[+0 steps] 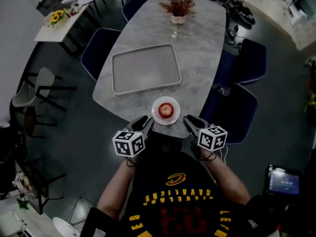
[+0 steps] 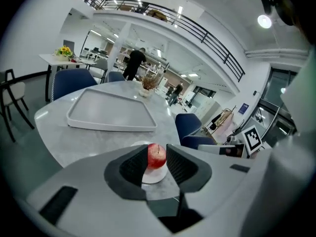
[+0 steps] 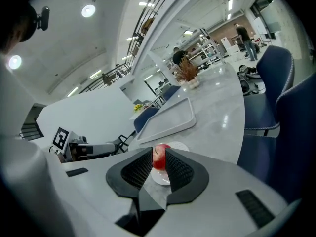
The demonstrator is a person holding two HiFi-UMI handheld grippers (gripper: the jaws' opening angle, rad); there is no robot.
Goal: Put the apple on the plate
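A red apple (image 1: 166, 109) stands on a small white plate (image 1: 155, 117) at the near end of the grey marble table (image 1: 202, 58). My left gripper (image 1: 143, 123) hangs just off the table's edge, left of the plate, open and empty. My right gripper (image 1: 191, 122) mirrors it on the right, also open and empty. In the left gripper view the apple (image 2: 156, 156) and plate (image 2: 154, 177) show beyond the spread jaws of the left gripper (image 2: 156, 149), apart from them. The right gripper view shows the same apple (image 3: 159, 158) ahead of the right gripper (image 3: 159, 152).
A large empty grey tray (image 1: 145, 68) lies mid-table beyond the plate. A vase of dried flowers (image 1: 177, 6) stands at the far end. Blue chairs (image 1: 237, 107) flank the table. A side table with yellow flowers (image 1: 57, 18) is at far left.
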